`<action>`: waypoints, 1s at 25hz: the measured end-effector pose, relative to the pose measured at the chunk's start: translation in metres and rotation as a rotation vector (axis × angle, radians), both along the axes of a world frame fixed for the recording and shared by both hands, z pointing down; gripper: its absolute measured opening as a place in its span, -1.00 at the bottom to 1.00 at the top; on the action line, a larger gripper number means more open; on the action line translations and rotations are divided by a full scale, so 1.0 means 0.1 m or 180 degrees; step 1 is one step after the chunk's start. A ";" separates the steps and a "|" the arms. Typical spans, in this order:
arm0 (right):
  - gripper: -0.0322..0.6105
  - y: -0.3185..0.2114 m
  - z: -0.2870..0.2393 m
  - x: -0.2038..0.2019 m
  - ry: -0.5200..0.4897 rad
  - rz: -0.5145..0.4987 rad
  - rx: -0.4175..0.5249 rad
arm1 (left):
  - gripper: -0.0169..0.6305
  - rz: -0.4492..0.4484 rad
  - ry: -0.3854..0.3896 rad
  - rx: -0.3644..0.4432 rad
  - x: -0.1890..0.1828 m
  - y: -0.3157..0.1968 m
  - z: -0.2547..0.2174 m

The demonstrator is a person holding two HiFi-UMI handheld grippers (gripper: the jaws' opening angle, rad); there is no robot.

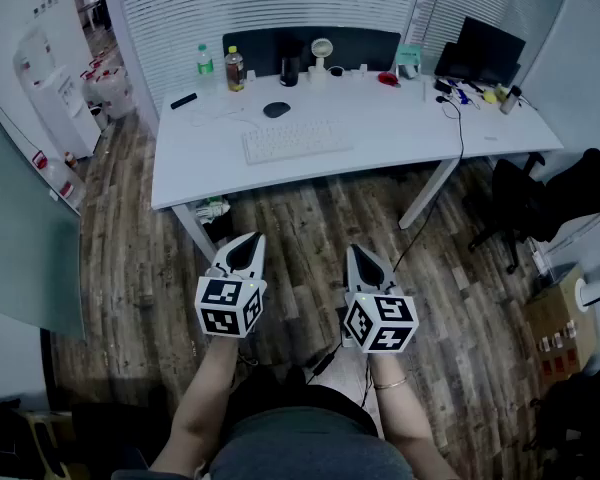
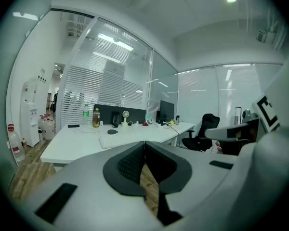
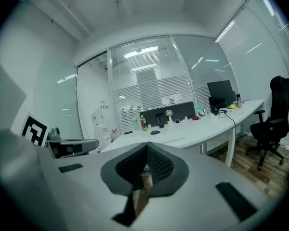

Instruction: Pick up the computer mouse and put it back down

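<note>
Looks like nothing's started yet: left tool [image 1: 253, 238] and right tool [image 1: 357, 251] are both pressed together and empty, well short of the counter [image 1: 380, 120], so next up is stepping in and spreading one for the mouse [image 1: 276, 109] near its far edge, behind the keyboard [image 1: 296, 140].

The white surface [image 1: 380, 128] stands on a wood floor [image 1: 310, 218]. On it lie a keyboard [image 1: 296, 140], with a mouse [image 1: 276, 110] just behind it. A remote [image 1: 183, 100], two bottles [image 1: 236, 69], a fan [image 1: 322, 54] and a monitor [image 1: 490, 44] stand along the back.
</note>
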State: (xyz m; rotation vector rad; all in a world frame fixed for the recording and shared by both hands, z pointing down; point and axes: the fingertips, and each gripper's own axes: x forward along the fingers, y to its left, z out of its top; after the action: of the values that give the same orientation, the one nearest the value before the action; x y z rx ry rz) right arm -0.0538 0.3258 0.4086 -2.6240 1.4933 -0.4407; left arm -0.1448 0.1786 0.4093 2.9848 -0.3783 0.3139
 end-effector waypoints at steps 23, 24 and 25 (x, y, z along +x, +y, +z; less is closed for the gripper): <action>-0.88 -0.02 0.12 0.22 -0.0079 -0.0055 -0.0001 | -0.68 -0.0111 -0.0029 -0.0087 0.15 -0.15 0.06; -0.88 -0.06 0.13 0.24 -0.0091 -0.0057 -0.0006 | -0.65 -0.0113 -0.0032 -0.0092 0.17 -0.19 0.07; -0.88 -0.10 0.15 0.26 -0.0103 -0.0060 -0.0014 | -0.62 -0.0114 -0.0035 -0.0096 0.20 -0.24 0.08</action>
State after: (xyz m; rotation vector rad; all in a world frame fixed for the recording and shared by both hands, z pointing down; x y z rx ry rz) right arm -0.0274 0.3163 0.4239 -2.5951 1.5105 -0.4863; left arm -0.1251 0.1548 0.4177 2.9443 -0.4237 0.3294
